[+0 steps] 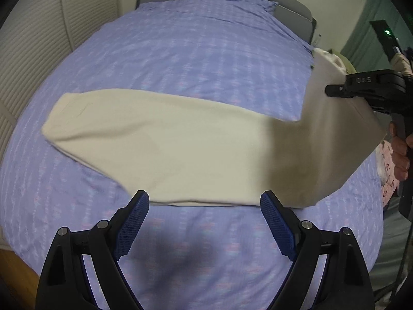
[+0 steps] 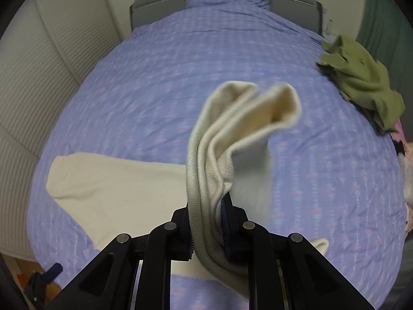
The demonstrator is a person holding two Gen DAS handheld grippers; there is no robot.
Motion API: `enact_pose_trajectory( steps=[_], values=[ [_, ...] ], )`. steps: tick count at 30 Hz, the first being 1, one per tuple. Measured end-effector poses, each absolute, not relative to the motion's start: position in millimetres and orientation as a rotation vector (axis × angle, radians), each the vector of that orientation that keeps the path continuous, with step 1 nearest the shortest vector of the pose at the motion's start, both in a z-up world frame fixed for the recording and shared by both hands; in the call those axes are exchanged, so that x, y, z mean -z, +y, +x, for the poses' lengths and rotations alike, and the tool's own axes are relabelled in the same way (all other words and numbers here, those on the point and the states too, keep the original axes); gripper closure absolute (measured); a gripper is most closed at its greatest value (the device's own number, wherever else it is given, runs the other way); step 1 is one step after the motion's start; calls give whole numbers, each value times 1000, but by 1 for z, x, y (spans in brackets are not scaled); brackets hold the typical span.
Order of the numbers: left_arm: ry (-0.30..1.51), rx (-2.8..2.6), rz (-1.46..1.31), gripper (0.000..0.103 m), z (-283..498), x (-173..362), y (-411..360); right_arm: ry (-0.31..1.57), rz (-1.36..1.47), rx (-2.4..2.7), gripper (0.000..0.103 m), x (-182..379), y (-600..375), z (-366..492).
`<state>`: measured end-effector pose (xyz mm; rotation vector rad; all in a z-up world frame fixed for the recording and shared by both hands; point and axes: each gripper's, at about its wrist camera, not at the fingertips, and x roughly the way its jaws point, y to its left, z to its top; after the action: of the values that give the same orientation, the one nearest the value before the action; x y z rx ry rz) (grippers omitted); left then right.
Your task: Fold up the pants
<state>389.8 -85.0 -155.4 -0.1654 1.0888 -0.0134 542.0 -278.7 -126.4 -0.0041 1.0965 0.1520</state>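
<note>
Cream pants [image 1: 180, 144] lie stretched across the purple bed cover [image 1: 180, 59]. Their right end is lifted off the bed. My left gripper [image 1: 205, 200] hovers open over the near edge of the pants, with nothing between its blue pads [image 1: 134, 222]. My right gripper [image 1: 334, 90] appears at the right of the left wrist view, clamped on the raised end. In the right wrist view, my right gripper [image 2: 207, 202] is shut on a bunched ribbed hem of the pants [image 2: 232, 129], which stands up in folds above the jaws. The flat part lies at the lower left.
A crumpled olive-green garment [image 2: 361, 82] sits near the bed's right edge, with pink patterned fabric [image 2: 405, 149] below it. A pillow [image 2: 227, 0] and grey headboard [image 2: 160, 2] are at the far end. A ribbed white wall [image 1: 31, 59] runs along the left. A hand [image 1: 400, 155] holds the right gripper's handle.
</note>
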Motion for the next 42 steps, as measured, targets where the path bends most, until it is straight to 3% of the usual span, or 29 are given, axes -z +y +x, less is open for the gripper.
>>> enact_pose_trajectory(
  steps=[15,19,22,24,27,29,31,36,42],
  values=[
    [1153,-69,-218,15,388,203,83,1417,-138,-83,84,281,-84,560],
    [1166,-87,-234,15,393,213,104,1440,-143,-59,84,293,-70,560],
    [1170,-88,-241,15,398,215,110,1447,-11,-182,96,291,-60,558],
    [1169,-89,-232,15,405,214,112,1458,-12,-222,96,291,-46,557],
    [1140,-66,-203,15,417,207,112,1404,5,-260,85,271,-42,550],
    [1117,-17,-180,15,429,202,107,1337,29,-244,51,248,-61,539],
    [1106,48,-182,14,444,202,105,1256,15,-157,43,227,-87,532],
    [1112,294,-240,14,505,220,76,1206,-10,-36,42,222,-150,514],
    [1229,471,-365,15,583,268,31,1278,77,65,42,252,-194,496]
  ],
)
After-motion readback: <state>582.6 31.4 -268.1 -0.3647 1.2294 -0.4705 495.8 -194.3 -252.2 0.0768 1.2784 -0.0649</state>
